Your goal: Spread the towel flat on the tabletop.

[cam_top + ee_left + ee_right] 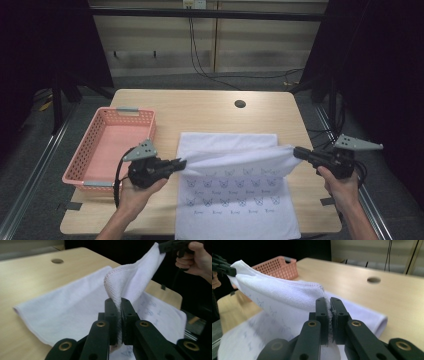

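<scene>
While both grippers, L (179, 163) at 9 o'clock & R (298, 152) at 3, pinch towel (235, 200) corners, lifted edge spans between fingers.

A pink perforated plastic basket (111, 145) with grey handles sits at the left edge of the light wooden counter (210, 110). A round cable hole (240, 104) lies near the counter's far edge. Black cables (200, 60) hang down the wall behind and trail onto the floor.

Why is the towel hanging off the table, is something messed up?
Nothing looks wrong. The white towel droops over the table's near edge, while the left claw and right claw hold one edge up. The pink basket sits straight.
</scene>
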Tool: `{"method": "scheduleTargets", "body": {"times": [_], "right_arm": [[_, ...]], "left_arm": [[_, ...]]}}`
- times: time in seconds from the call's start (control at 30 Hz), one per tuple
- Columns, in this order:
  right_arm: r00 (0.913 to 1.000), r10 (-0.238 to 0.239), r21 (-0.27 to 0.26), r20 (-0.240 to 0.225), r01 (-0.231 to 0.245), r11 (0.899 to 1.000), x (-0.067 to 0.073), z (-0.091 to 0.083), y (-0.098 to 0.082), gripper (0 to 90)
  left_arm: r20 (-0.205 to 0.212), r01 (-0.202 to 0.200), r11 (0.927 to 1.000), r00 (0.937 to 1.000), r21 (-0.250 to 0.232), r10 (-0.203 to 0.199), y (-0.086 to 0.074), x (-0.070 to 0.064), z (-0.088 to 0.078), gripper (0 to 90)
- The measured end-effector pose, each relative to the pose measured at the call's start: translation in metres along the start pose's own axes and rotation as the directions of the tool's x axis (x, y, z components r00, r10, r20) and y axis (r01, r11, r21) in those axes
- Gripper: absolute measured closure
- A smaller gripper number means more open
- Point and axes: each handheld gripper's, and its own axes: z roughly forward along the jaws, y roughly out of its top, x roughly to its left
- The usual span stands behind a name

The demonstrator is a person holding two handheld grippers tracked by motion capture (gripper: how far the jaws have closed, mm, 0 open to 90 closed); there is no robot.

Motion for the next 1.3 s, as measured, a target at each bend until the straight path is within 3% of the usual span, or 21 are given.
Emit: {"method": "scheduleTargets", "body": {"times": [0.03, 0.13, 0.2, 0.33, 0.5, 0.53, 0.6, 0.63, 0.67, 0.7, 0.73, 0.8, 0.83, 0.93, 0.97, 1.03, 1.13, 1.17, 1.23, 1.27, 1.3], "right_arm": [[1.0000, 0.000, 0.000, 0.000, 0.000, 1.000, 0.000, 0.000, 0.000, 85.7], [0.9988, 0.043, 0.021, -0.024, -0.042, 0.999, 0.000, -0.012, -0.030, 85.5], [0.9980, 0.048, 0.044, -0.041, -0.046, 0.998, 0.007, -0.018, -0.043, 85.3], [0.9950, 0.044, 0.096, -0.089, -0.035, 0.995, 0.027, -0.028, -0.067, 84.4], [0.9913, 0.007, 0.230, -0.132, 0.023, 0.973, 0.045, -0.029, -0.087, 82.2], [0.9913, 0.007, 0.230, -0.132, 0.023, 0.973, 0.045, -0.029, -0.087, 82.2], [0.9883, -0.009, 0.280, -0.152, 0.052, 0.958, 0.052, -0.029, -0.093, 80.9], [0.9845, -0.010, 0.305, -0.175, 0.064, 0.950, 0.057, -0.029, -0.098, 78.0], [0.9845, -0.010, 0.305, -0.175, 0.064, 0.950, 0.057, -0.029, -0.098, 78.0], [0.9845, -0.014, 0.332, -0.175, 0.073, 0.941, 0.059, -0.030, -0.100, 76.6], [0.9823, -0.015, 0.349, -0.187, 0.081, 0.933, 0.061, -0.031, -0.101, 74.5], [0.9775, -0.007, 0.347, -0.211, 0.081, 0.934, 0.066, -0.039, -0.101, 71.9], [0.9759, -0.008, 0.351, -0.218, 0.086, 0.932, 0.067, -0.041, -0.101, 70.9], [0.9779, -0.001, 0.339, -0.209, 0.073, 0.938, 0.068, -0.041, -0.102, 69.7], [0.9759, -0.003, 0.334, -0.218, 0.077, 0.939, 0.068, -0.039, -0.101, 69.3], [0.9777, -0.007, 0.310, -0.210, 0.073, 0.948, 0.067, -0.027, -0.095, 66.3], [0.9830, -0.007, 0.287, -0.184, 0.060, 0.956, 0.065, -0.018, -0.089, 64.3], [0.9875, 0.002, 0.254, -0.158, 0.039, 0.966, 0.059, -0.007, -0.083, 61.6], [0.9895, 0.010, 0.250, -0.144, 0.027, 0.968, 0.056, -0.003, -0.081, 60.6], [0.9939, 0.019, 0.241, -0.109, 0.007, 0.971, 0.049, 0.008, -0.076, 59.3], [0.9949, 0.024, 0.240, -0.098, 0.001, 0.971, 0.046, 0.012, -0.074, 58.7]], "left_arm": [[0.022, 0.010, 0.9998, 0.9997, 0.016, -0.010, -0.007, -0.002, 0.004, 86.1], [0.049, -0.006, 0.9980, 0.9988, 0.063, 0.002, -0.022, -0.011, 0.011, 85.5], [0.065, -0.028, 0.9926, 0.9977, 0.118, 0.020, -0.035, -0.018, 0.012, 85.4], [0.068, -0.009, 0.9902, 0.9977, 0.139, 0.000, -0.057, -0.020, 0.006, 84.3], [0.087, -0.011, 0.9811, 0.9962, 0.193, -0.006, -0.084, -0.028, 0.000, 82.4], [0.087, -0.011, 0.9811, 0.9962, 0.193, -0.006, -0.084, -0.028, 0.000, 82.4], [0.086, -0.031, 0.9688, 0.9962, 0.246, 0.010, -0.095, -0.033, 0.000, 82.0], [0.111, -0.024, 0.9627, 0.9938, 0.269, -0.006, -0.103, -0.036, 0.000, 80.7], [0.111, -0.024, 0.9627, 0.9938, 0.269, -0.006, -0.103, -0.036, 0.000, 79.2], [0.122, -0.045, 0.9541, 0.9924, 0.296, 0.009, -0.107, -0.038, 0.000, 79.2], [0.140, -0.048, 0.9481, 0.9901, 0.314, 0.004, -0.109, -0.039, 0.000, 76.6], [0.163, -0.037, 0.9498, 0.9866, 0.311, -0.015, -0.112, -0.042, -0.003, 71.8], [0.181, -0.063, 0.9435, 0.9835, 0.325, 0.003, -0.115, -0.048, -0.006, 70.6], [0.211, -0.065, 0.9413, 0.9775, 0.331, -0.007, -0.116, -0.050, -0.009, 66.8], [0.215, -0.061, 0.9432, 0.9766, 0.327, -0.011, -0.116, -0.052, -0.012, 66.8], [0.294, -0.041, 0.9617, 0.9549, 0.271, -0.042, -0.113, -0.053, -0.020, 64.4], [0.284, -0.041, 0.9660, 0.9583, 0.255, -0.034, -0.109, -0.051, -0.023, 62.0], [0.218, -0.014, 0.9664, 0.9749, 0.257, -0.044, -0.103, -0.044, -0.020, 62.3], [0.198, 0.014, 0.9703, 0.9783, 0.242, -0.063, -0.101, -0.038, -0.016, 63.7], [0.143, 0.049, 0.9713, 0.9862, 0.233, -0.084, -0.094, -0.024, -0.006, 67.2], [0.134, 0.060, 0.9709, 0.9867, 0.232, -0.093, -0.091, -0.018, 0.001, 67.7]]}}
